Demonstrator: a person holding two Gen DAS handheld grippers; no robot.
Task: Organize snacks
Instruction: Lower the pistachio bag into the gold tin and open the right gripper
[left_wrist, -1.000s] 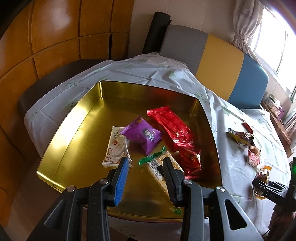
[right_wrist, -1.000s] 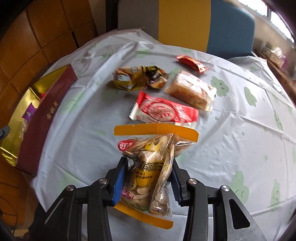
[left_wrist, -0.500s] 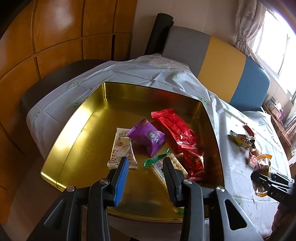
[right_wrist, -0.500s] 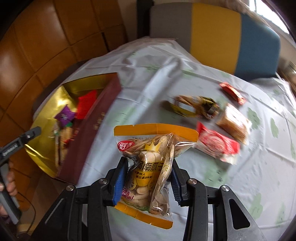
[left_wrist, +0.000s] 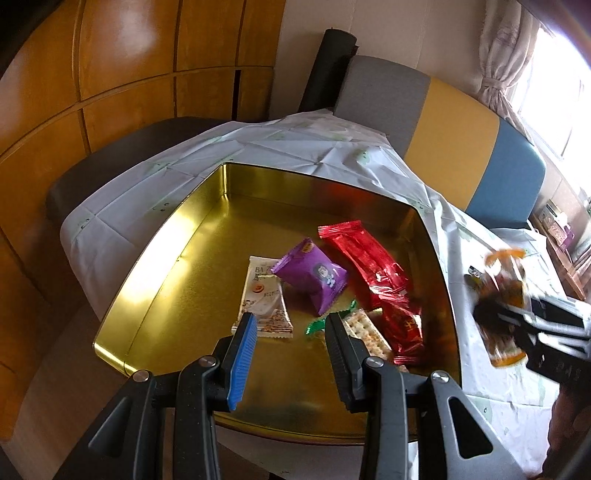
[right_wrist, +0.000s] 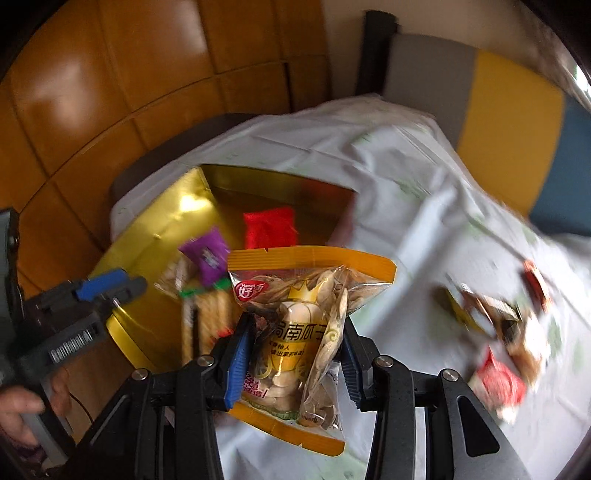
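Right wrist view: I am carrying the seed packet (right_wrist: 295, 343) in the right claw (right_wrist: 293, 354), pads pinching its middle so it is hanging clear of the bench (right_wrist: 424, 206), near the gold tin (right_wrist: 173, 221), which I judge is its destination. Purple packet (left_wrist: 312, 275), red packets (left_wrist: 373, 266) and crackers (left_wrist: 367, 328) are already lying inside. I am holding the left claw (left_wrist: 291, 336) spread and empty over the tin's near edge, waiting. Loose snacks (right_wrist: 498, 332) are lying on the cloth.
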